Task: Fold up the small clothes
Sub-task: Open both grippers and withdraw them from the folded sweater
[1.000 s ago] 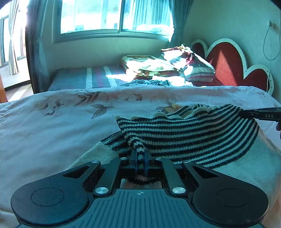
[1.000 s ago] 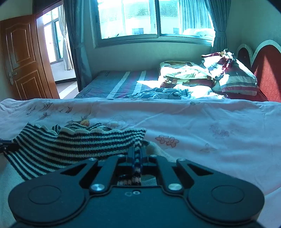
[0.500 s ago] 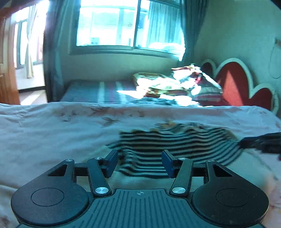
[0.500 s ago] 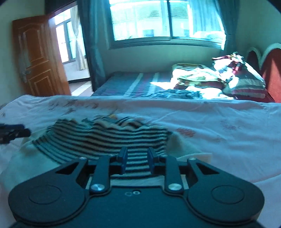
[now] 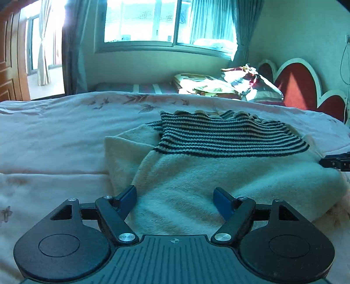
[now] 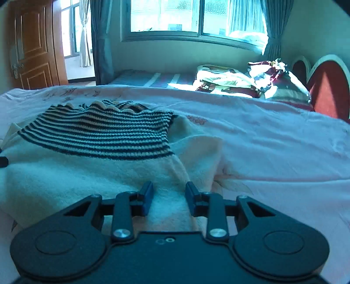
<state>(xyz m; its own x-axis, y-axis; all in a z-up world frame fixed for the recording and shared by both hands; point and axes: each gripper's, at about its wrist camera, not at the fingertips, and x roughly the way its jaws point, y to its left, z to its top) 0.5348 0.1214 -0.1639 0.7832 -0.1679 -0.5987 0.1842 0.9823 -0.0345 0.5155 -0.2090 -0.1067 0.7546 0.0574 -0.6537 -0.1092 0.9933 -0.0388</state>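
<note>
A small cream fleece garment (image 5: 196, 174) with a black-and-cream striped knit part (image 5: 227, 137) folded over its far half lies on the pale floral bedspread (image 5: 54, 135). It also shows in the right wrist view (image 6: 65, 174), striped part (image 6: 98, 135) on top. My left gripper (image 5: 175, 198) is open and empty over the garment's near left edge. My right gripper (image 6: 168, 197) is open and empty over its near right edge. The right gripper's tip (image 5: 336, 161) shows at the left view's right edge.
Beyond the bedspread lies a striped mattress (image 6: 153, 78) with piled bedding and pillows (image 6: 251, 80). A red heart-shaped headboard (image 5: 301, 87) stands at the right. A window (image 6: 186, 19) is behind, and a wooden door (image 6: 32, 43) at the left.
Both grippers let go of the striped knit part, opened and drew back toward the near edge. The striped part now lies flat on the cream garment.
</note>
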